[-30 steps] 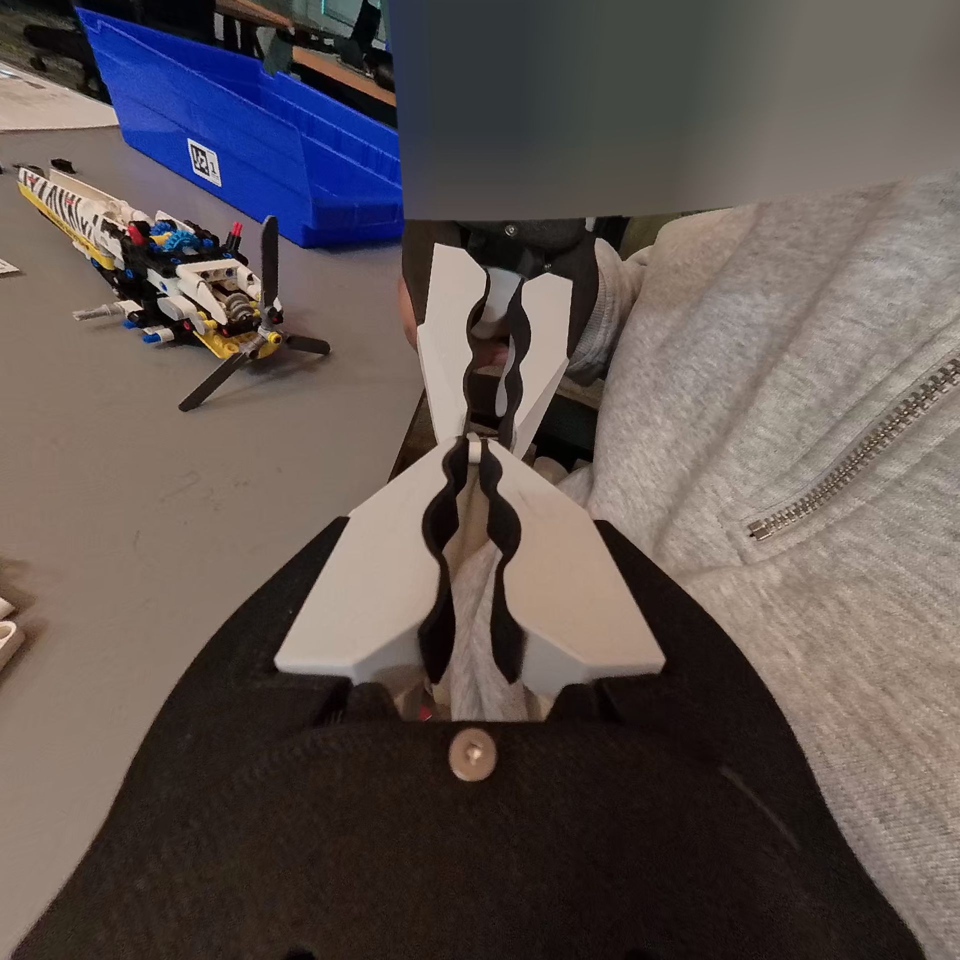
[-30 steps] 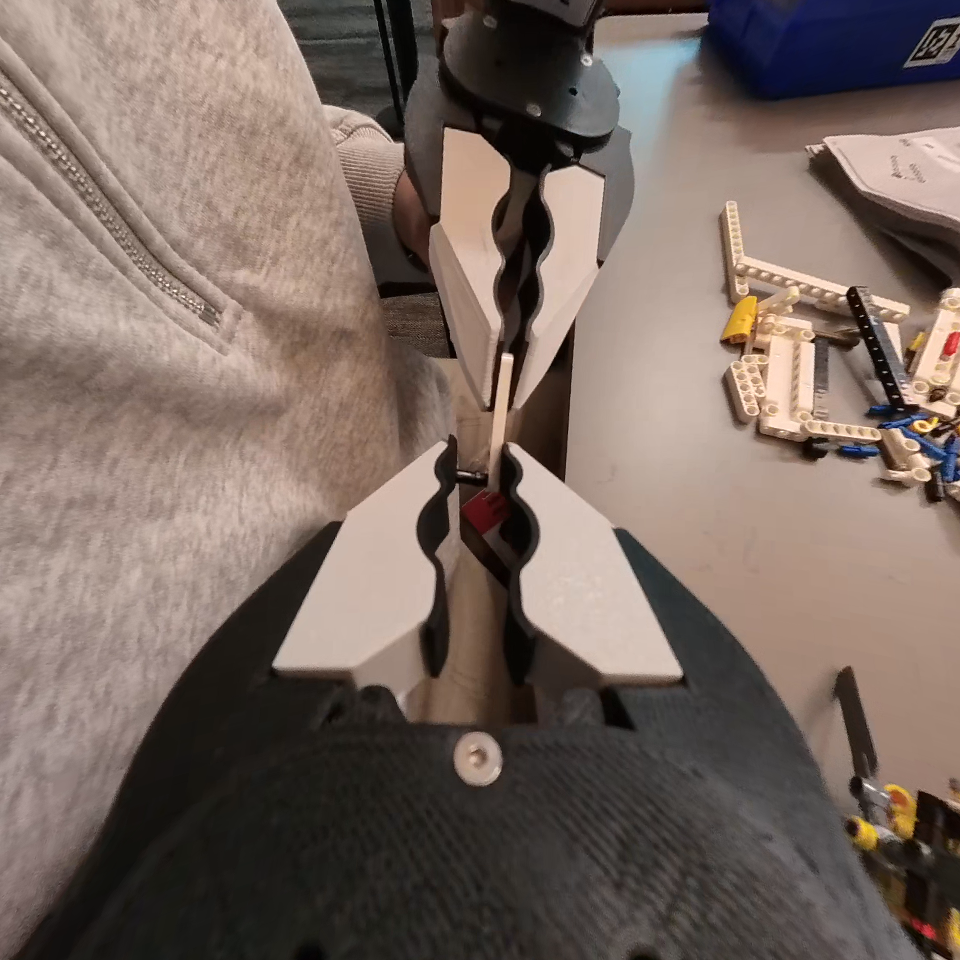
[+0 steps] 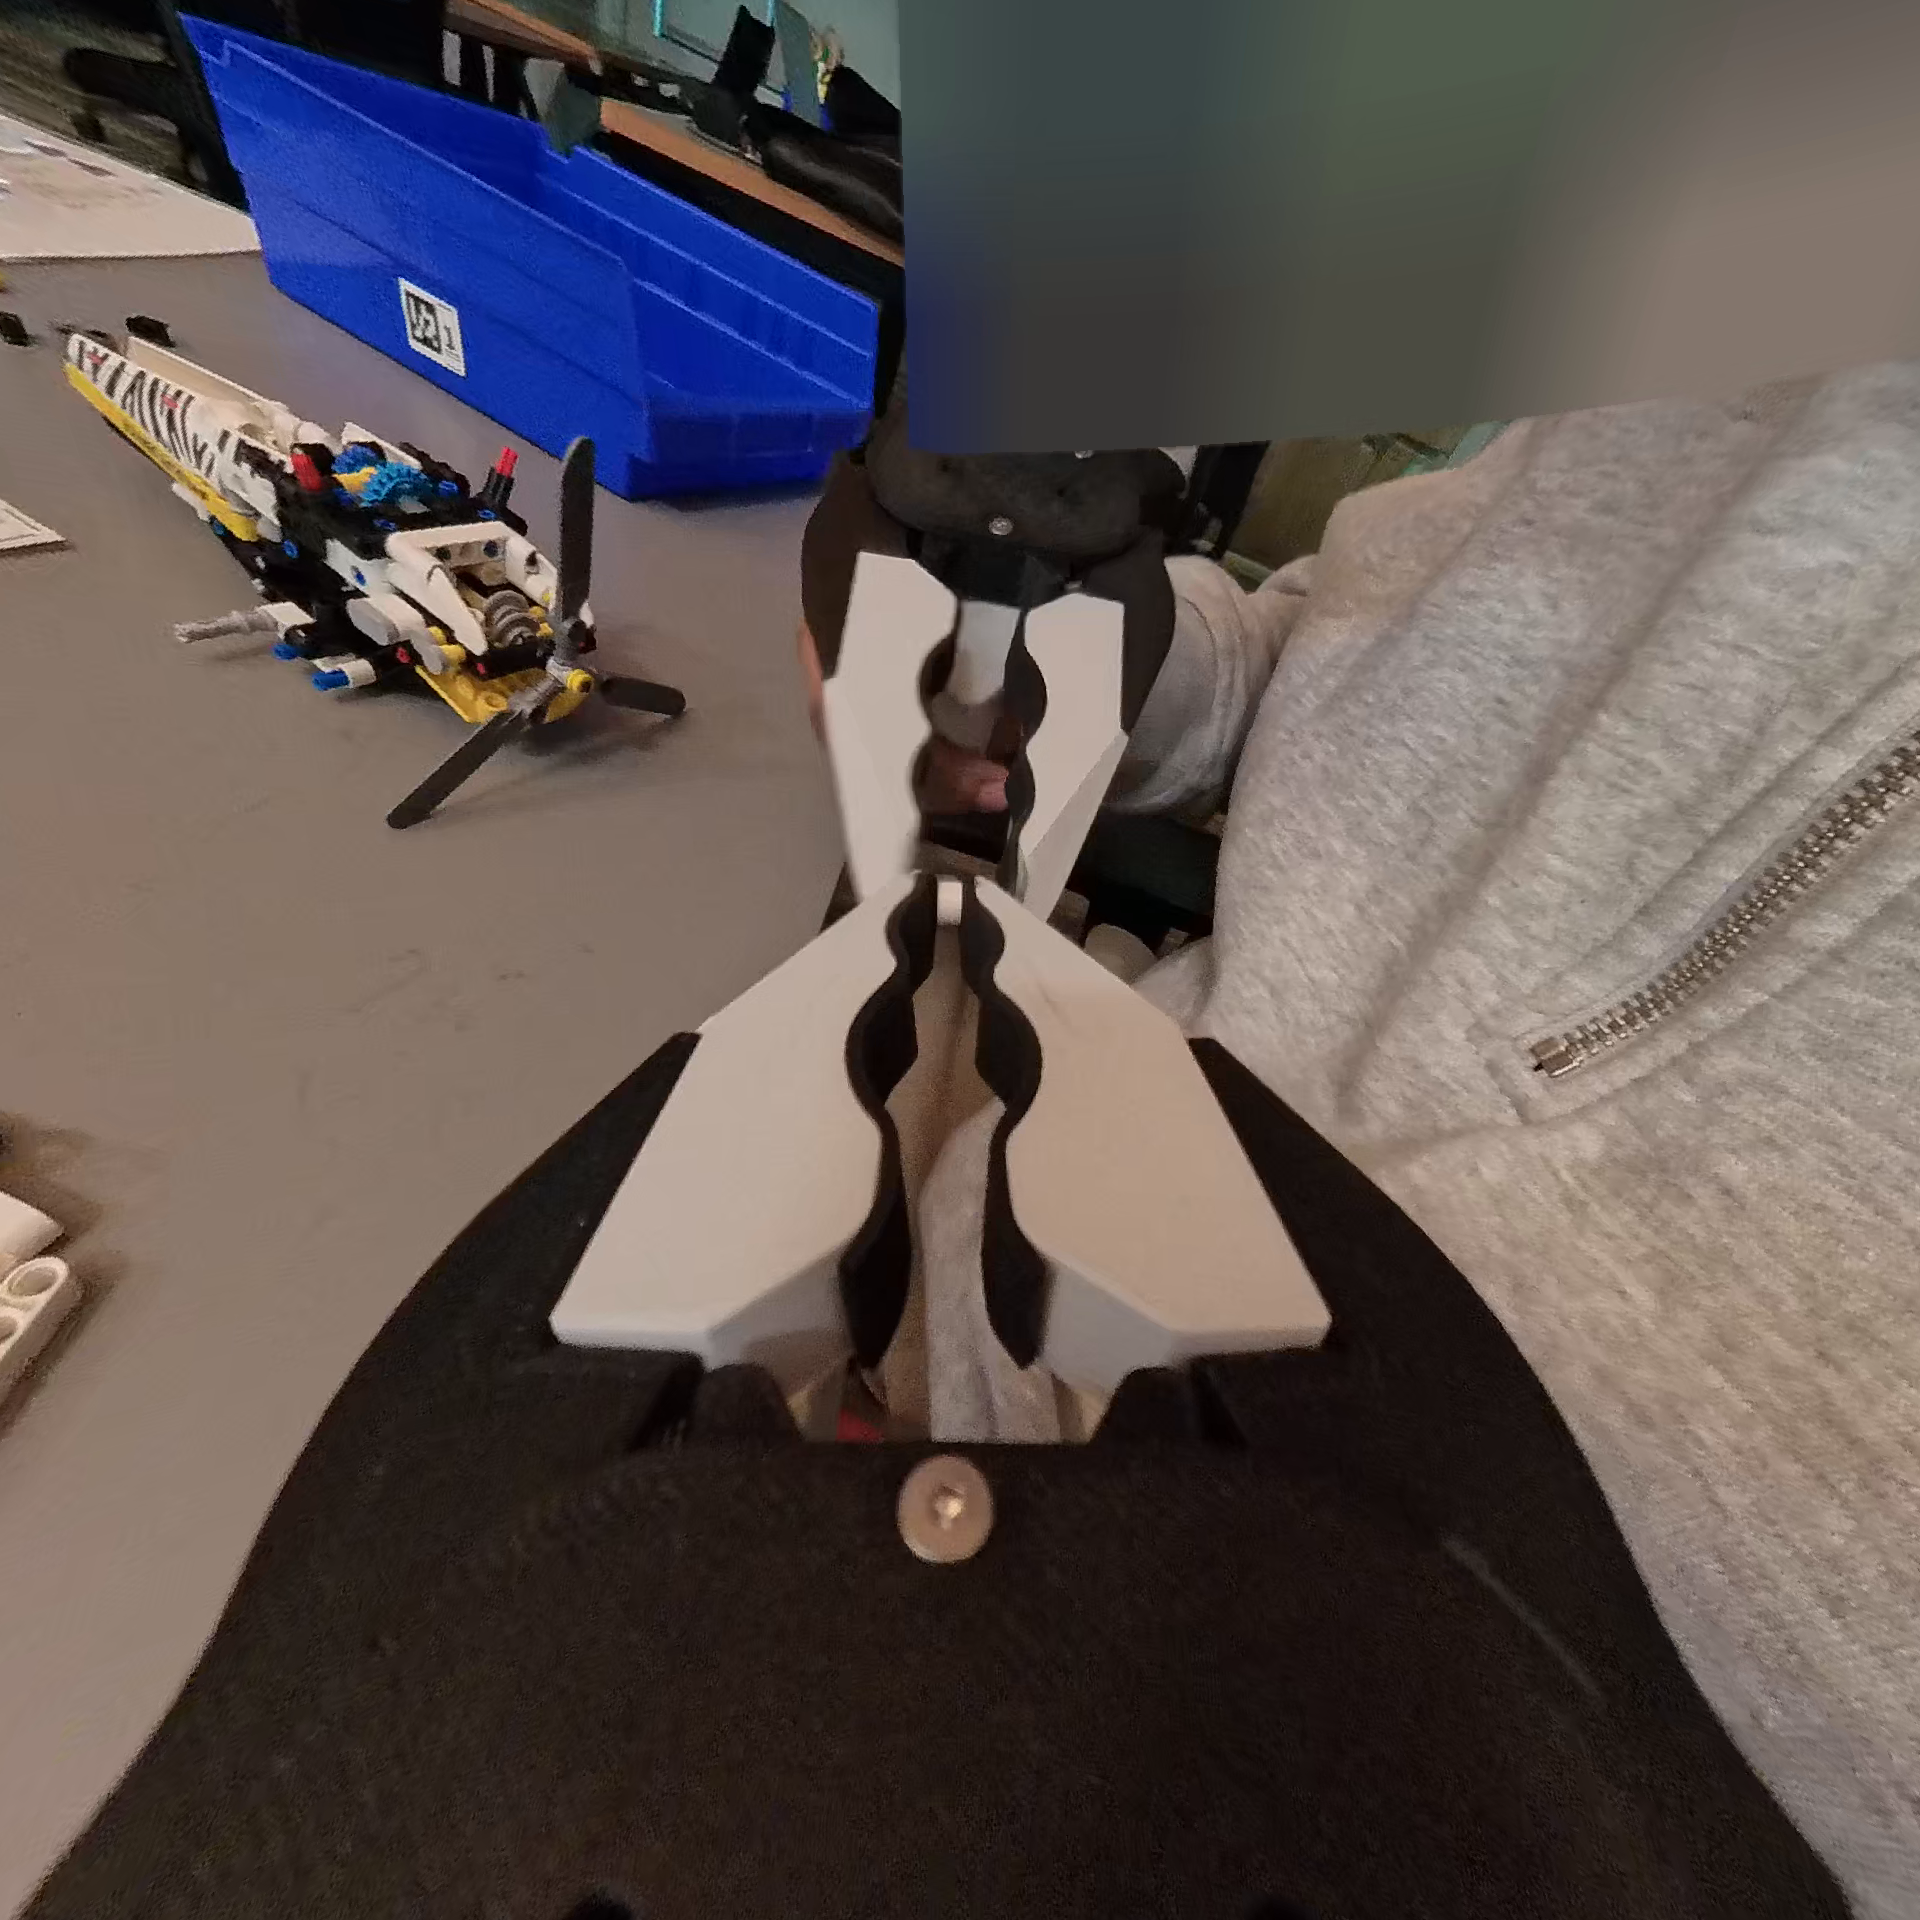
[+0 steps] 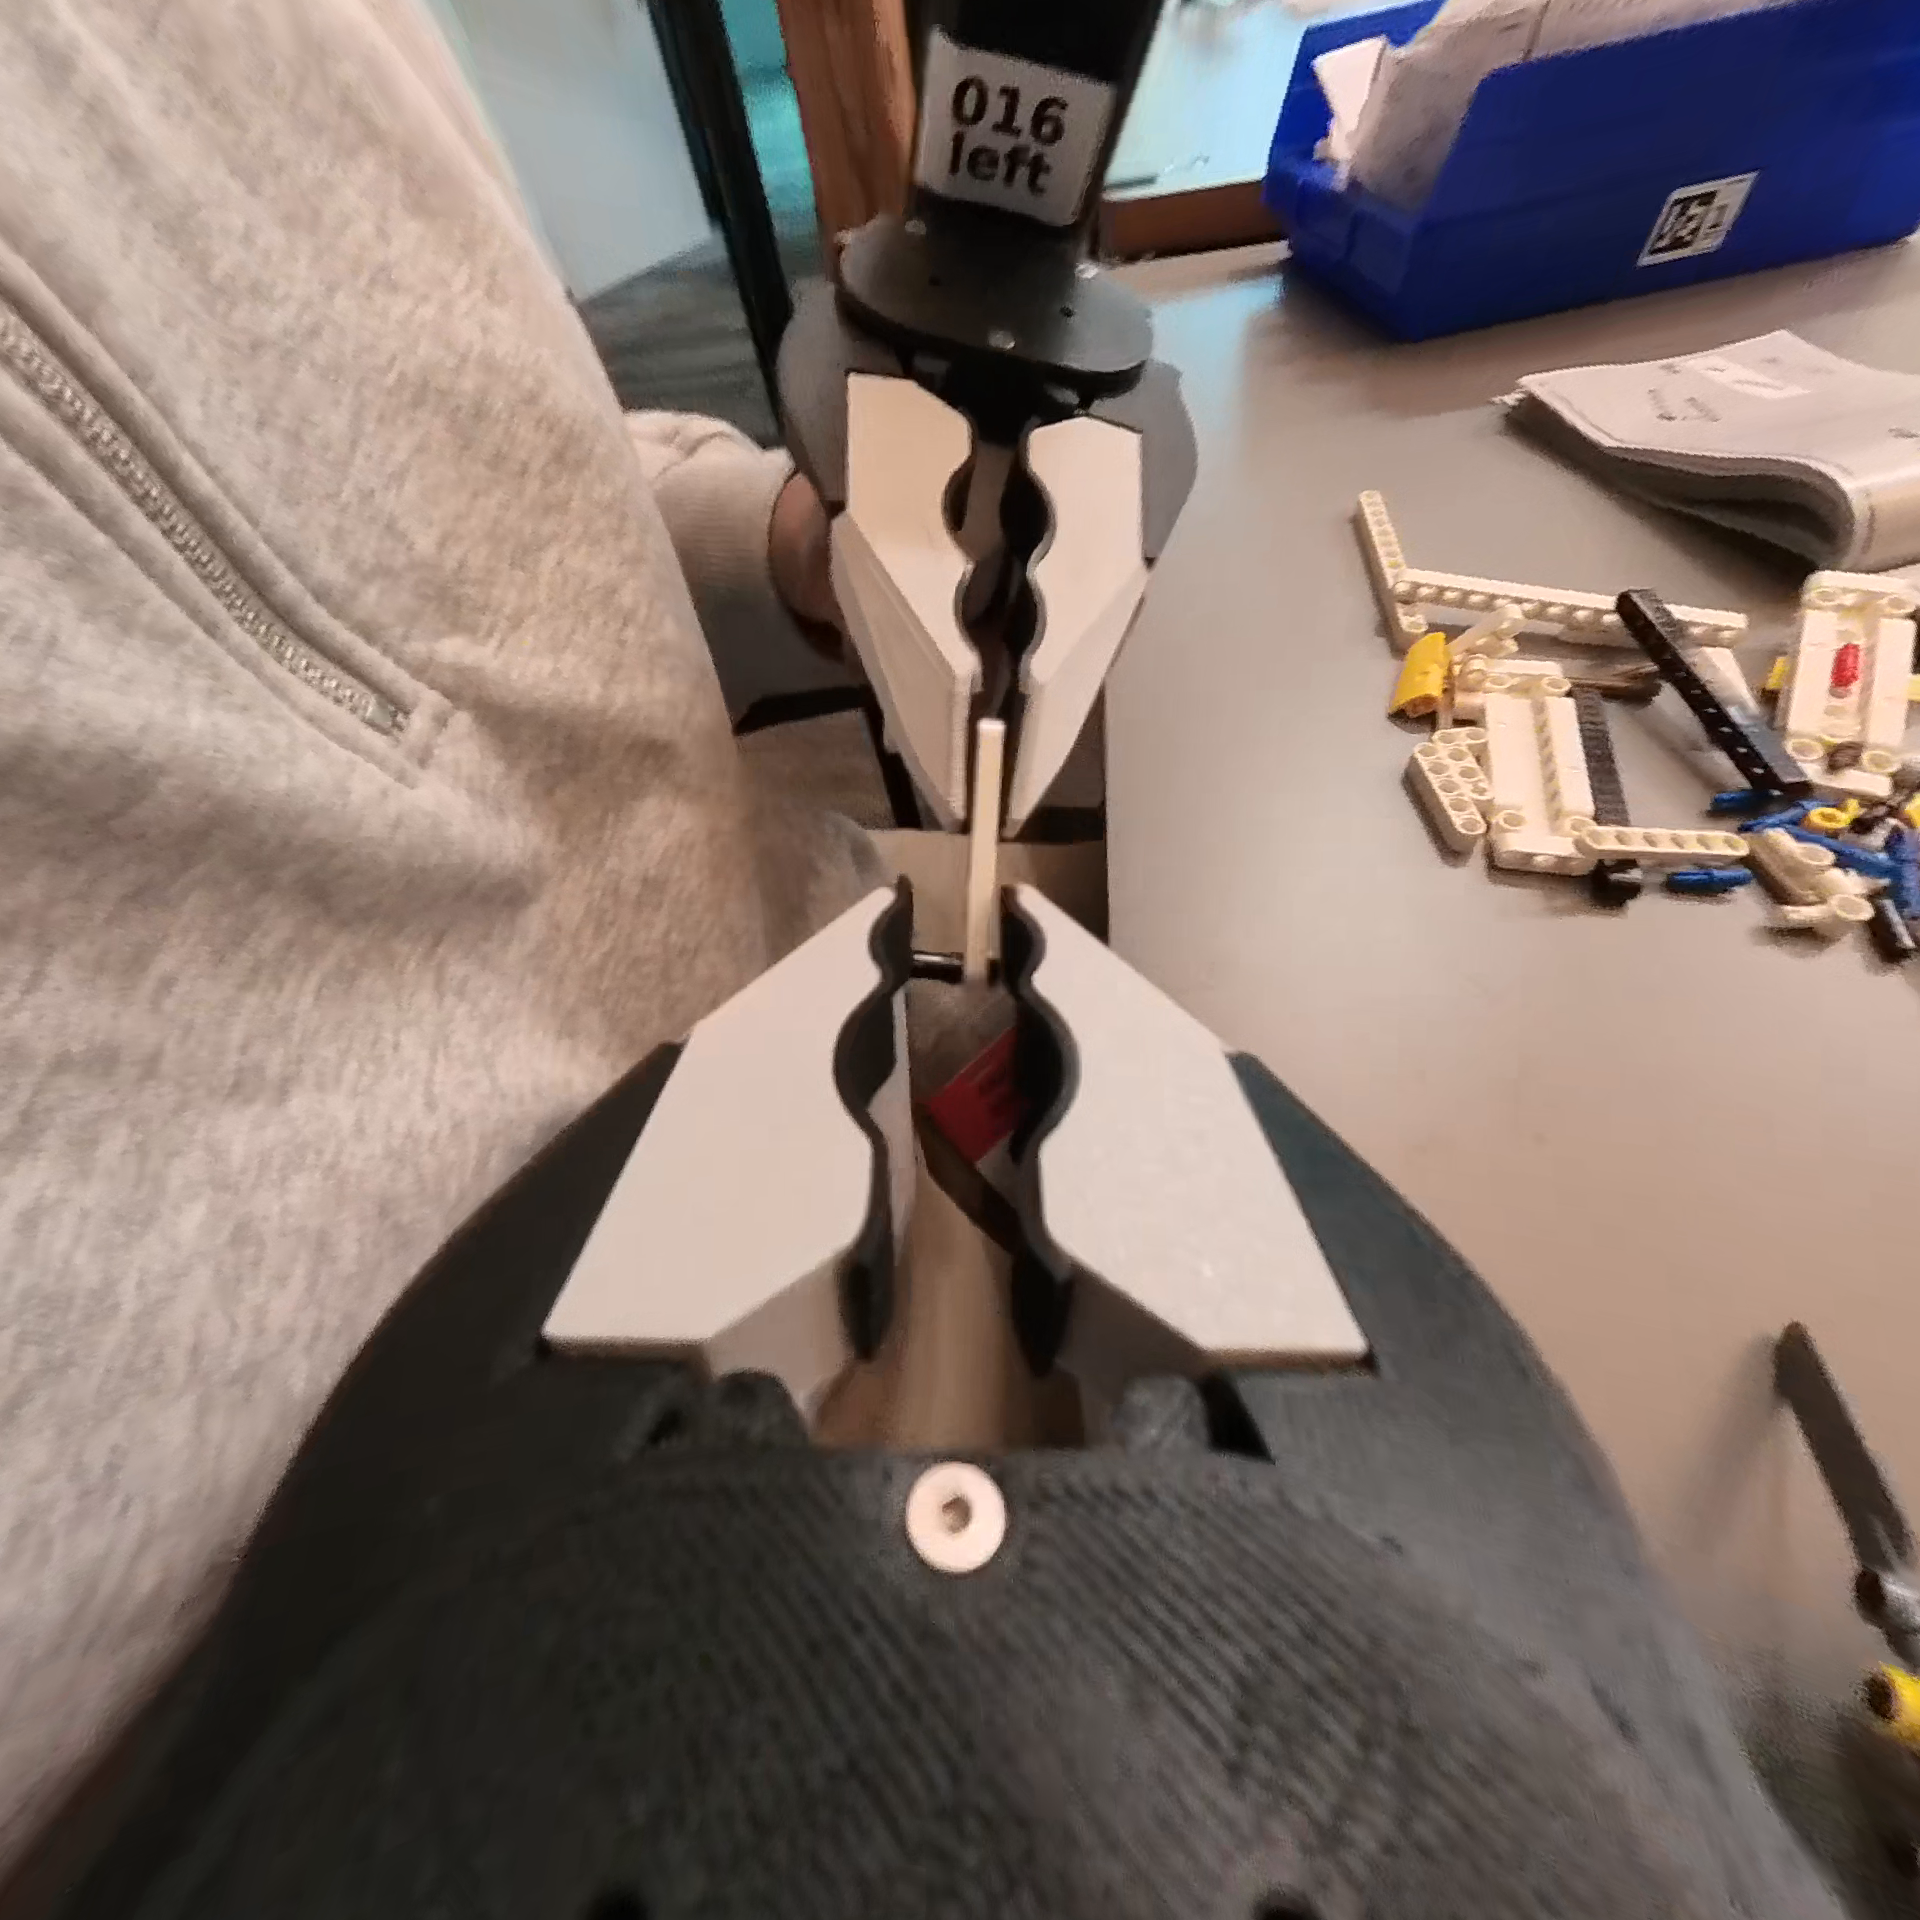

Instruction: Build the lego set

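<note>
Two hand-held grippers meet tip to tip in front of a person in a grey zip hoodie (image 3: pixel 1558 935), off the near edge of a grey table (image 3: pixel 260 987).

In the right wrist view, the right gripper (image 4: pixel 956 914) fills the foreground. Its white fingers (image 4: pixel 748 1143) are clenched on a thin white Lego panel (image 4: pixel 985 831), seen edge-on and pointing straight ahead. A short black pin sticks out of the panel sideways at the fingertips, and a red and black printed area of it shows in the gap behind them. The panel's far end reaches in between the tips of the left gripper (image 4: pixel 987 769), which faces back toward the camera. Whether that gripper pinches the panel cannot be told from here.

In the left wrist view, the left gripper (image 3: pixel 940 899) has its tips almost together, with a sliver of white between them. It is too small to tell whether they grasp it. The right gripper (image 3: pixel 961 862) stands just beyond, touching or nearly so.

Farther off on the table, to the left gripper's left, lies a part-built Lego plane (image 3: pixel 353 561) with a black propeller. Behind it is a blue bin (image 3: pixel 540 291). In the right wrist view, loose Lego parts (image 4: pixel 1621 727) lie scattered well to the right, with a booklet (image 4: pixel 1745 436) beyond them and a blue bin (image 4: pixel 1558 187) farthest back.
</note>
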Motion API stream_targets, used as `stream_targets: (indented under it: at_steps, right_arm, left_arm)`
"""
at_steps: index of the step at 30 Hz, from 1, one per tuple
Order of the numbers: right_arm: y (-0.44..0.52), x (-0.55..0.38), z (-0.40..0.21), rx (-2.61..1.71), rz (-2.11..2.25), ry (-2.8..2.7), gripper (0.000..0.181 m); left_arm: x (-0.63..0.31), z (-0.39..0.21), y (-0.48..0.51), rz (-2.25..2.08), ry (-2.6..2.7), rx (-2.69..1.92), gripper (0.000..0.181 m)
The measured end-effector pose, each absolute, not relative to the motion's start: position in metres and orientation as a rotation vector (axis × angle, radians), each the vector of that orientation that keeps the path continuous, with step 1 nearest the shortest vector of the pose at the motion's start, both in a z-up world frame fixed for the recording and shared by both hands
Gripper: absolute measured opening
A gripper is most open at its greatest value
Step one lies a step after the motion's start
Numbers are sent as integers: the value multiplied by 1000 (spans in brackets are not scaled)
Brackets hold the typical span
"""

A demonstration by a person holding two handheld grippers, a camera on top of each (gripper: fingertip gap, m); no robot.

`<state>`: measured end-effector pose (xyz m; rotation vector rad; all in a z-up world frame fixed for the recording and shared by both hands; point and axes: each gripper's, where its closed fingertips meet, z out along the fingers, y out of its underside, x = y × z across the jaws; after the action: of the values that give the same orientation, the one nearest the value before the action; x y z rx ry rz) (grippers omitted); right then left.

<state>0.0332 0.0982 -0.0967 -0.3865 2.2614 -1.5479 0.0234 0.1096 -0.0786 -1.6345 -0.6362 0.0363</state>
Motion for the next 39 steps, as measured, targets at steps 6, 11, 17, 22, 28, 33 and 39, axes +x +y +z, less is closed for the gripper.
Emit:
stream_targets:
  at_steps: [6,11,17,22,28,33,39]
  right_arm:
    - [94,8,-80,-174,-1783,2239,39]
    - [89,-4,-77,-18,-1935,2227,41]
    - [67,-25,-76,120,-1972,2285,40]
    - [29,-48,-89,279,-1893,2424,41]
    - [0,-78,-133,347,-1622,2810,39]
    - [-16,-91,-153,425,-1441,2874,37]
    - [-18,-96,-157,466,-1393,2864,24]
  left_arm:
    - [11,-77,105,85,-690,-1581,1]
    - [-3,-71,88,160,-749,-1490,1]
    - [-22,-60,33,359,-856,-1319,1]
    - [-20,-49,-22,438,-875,-1058,1]
    - [-6,-50,-41,430,-823,-1008,1]
    - [-2,-47,-50,394,-818,-953,1]
    - [0,-45,-53,363,-812,-925,0]
